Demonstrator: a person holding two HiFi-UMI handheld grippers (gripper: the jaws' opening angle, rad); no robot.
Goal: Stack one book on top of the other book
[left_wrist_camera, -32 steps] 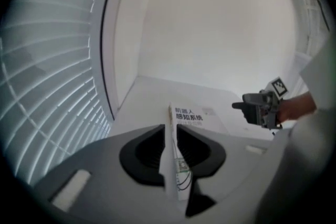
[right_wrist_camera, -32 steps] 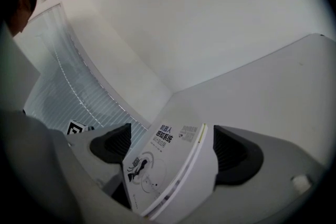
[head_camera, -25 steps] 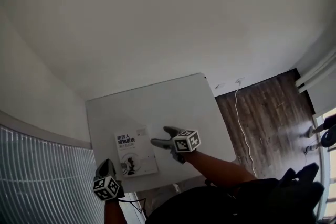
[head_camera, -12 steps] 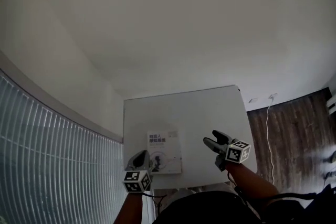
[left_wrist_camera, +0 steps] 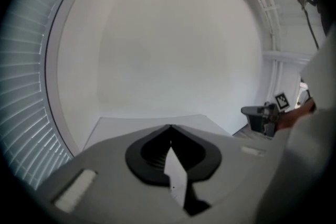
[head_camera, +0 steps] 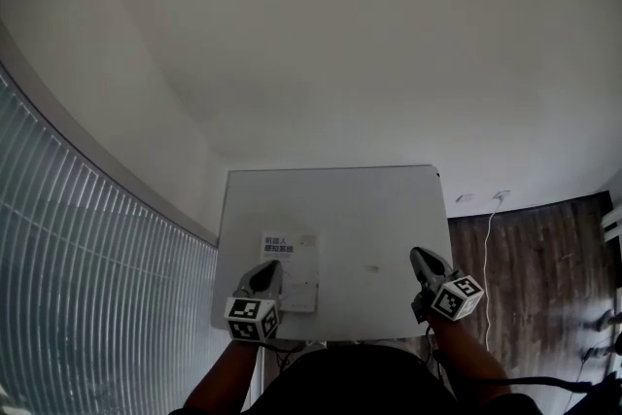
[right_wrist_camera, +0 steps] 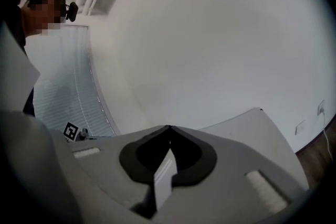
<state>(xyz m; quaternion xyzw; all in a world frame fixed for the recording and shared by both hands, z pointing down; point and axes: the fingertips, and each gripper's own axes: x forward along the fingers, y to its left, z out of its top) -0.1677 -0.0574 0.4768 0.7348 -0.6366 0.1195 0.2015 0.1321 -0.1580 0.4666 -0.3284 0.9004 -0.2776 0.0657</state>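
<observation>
Apparently the stacking itself is over or nearly so, and the step in hand looks like getting both hands clear of the pile. The left tongs [head_camera: 267,270] are pressed together with nothing between them, and hover at the near edge of the counter [head_camera: 369,209]. The right tongs [head_camera: 421,258] have just been closing and are pressed together too, with nothing caught between them. The book [head_camera: 290,256] lies flat on the counter just ahead of the left tongs' tips. Its near corner sits under those tips in the head view, though I cannot tell whether they touch it. It is well off to the side of the right tongs, across bare counter.

To do this well, I judge that both tongs should be held above the cover. The left tips are the nearest, and a brush from them could skew the top book. The edges deserve a look. If one book juts out, a gentle push with closed tips would square it.

Counting: two tongs, one counter, one book cover showing. The task names two books, but from above I cannot tell whether a second lies beneath the visible one. One cable [head_camera: 487,233] trails on the floor beyond the right tongs.
</observation>
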